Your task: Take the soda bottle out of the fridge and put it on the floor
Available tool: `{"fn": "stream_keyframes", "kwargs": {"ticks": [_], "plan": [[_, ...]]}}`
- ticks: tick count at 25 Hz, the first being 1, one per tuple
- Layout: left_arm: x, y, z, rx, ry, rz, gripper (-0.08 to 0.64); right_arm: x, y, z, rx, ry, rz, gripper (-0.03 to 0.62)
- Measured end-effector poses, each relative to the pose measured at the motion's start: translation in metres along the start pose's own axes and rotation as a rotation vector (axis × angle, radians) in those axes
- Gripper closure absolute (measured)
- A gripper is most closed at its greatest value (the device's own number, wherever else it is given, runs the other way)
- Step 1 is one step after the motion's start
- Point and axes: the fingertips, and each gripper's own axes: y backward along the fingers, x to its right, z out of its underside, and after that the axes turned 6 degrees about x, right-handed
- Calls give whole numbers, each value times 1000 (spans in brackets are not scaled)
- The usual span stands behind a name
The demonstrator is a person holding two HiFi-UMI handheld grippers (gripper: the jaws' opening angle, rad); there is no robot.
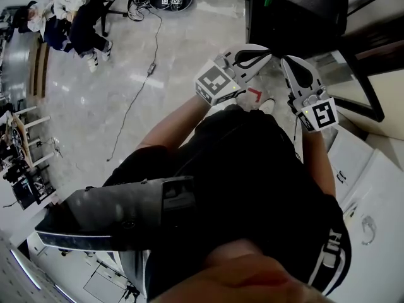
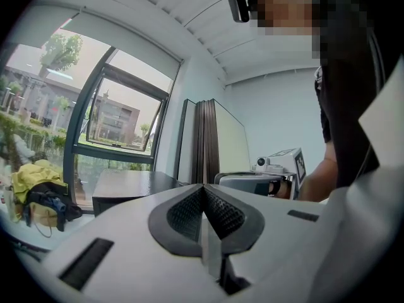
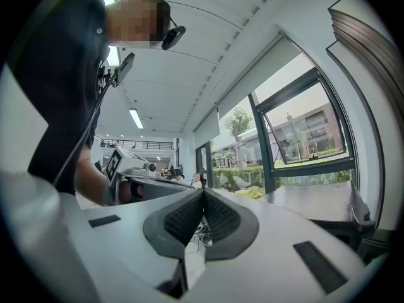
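No soda bottle shows in any view. A black box-shaped cabinet (image 1: 297, 11), which may be the fridge, stands on the floor ahead of me, and its dark top (image 2: 129, 185) also shows in the left gripper view. I hold both grippers in front of my body, side by side. My left gripper (image 1: 265, 50) has its jaws together (image 2: 203, 189) with nothing between them. To its right, my right gripper (image 1: 289, 60) is also shut and empty (image 3: 203, 194). Each gripper's camera sees the other gripper beside it, the right gripper (image 2: 284, 168) and the left gripper (image 3: 126, 169).
A cable (image 1: 136, 100) trails across the pale floor. People sit at the far left (image 1: 69, 11). White cabinets (image 1: 372, 188) stand at my right, and a dark tilted panel (image 1: 113, 213) at the lower left. A yellow bag (image 2: 38, 175) lies by the big window.
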Motion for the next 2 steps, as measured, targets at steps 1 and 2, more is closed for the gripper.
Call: {"fn": "stream_keyframes", "kwargs": {"ticks": [1,2], "plan": [[0,-1,0,0,-1,1,560,1,0,0,1,0,2,580],[0,-2,0,1,-2,2,560,1,-1,0,3,-1,4,580]]}}
